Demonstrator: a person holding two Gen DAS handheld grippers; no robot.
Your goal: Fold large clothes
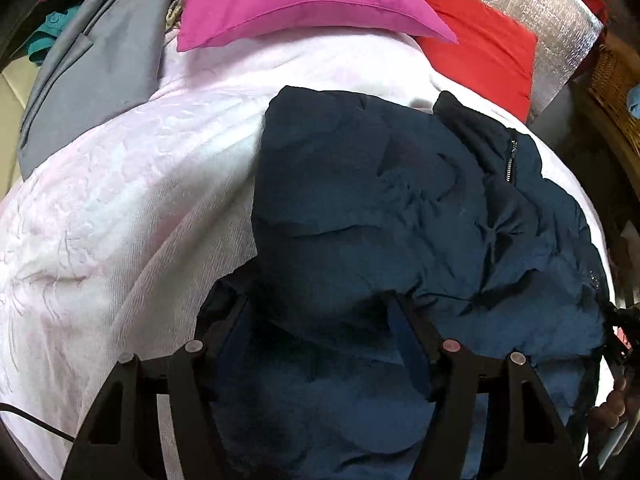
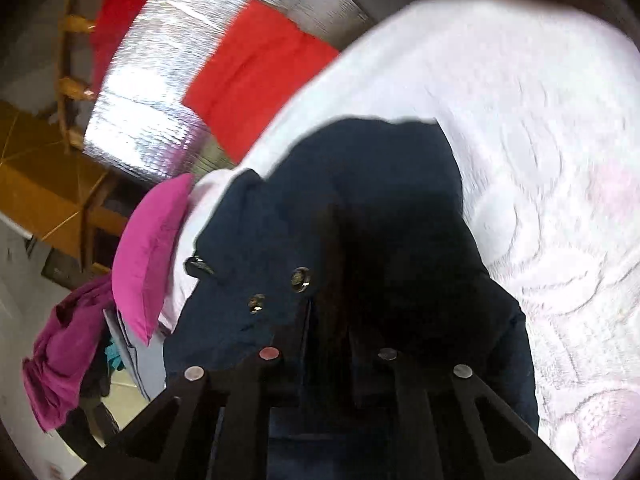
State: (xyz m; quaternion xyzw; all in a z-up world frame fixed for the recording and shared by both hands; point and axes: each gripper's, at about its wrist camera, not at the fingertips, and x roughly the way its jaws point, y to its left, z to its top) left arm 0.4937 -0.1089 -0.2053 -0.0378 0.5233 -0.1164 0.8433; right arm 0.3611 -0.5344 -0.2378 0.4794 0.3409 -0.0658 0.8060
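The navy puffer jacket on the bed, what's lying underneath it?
Under the navy puffer jacket lies a pale pink-white embroidered bedspread, showing around its edges in both views. The part of the bedspread directly beneath the jacket is covered, so anything lying there cannot be seen.

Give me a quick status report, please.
Left claw open astride the dark navy padded jacket. Right claw shut on it. Magenta pillow lies clear.

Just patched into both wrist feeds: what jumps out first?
A dark navy padded jacket lies crumpled mid-bed on a pale pink quilt. Both grippers are in its fabric, the right gripper closed on a fold. Behind, a magenta pillow and a red pillow stand out.
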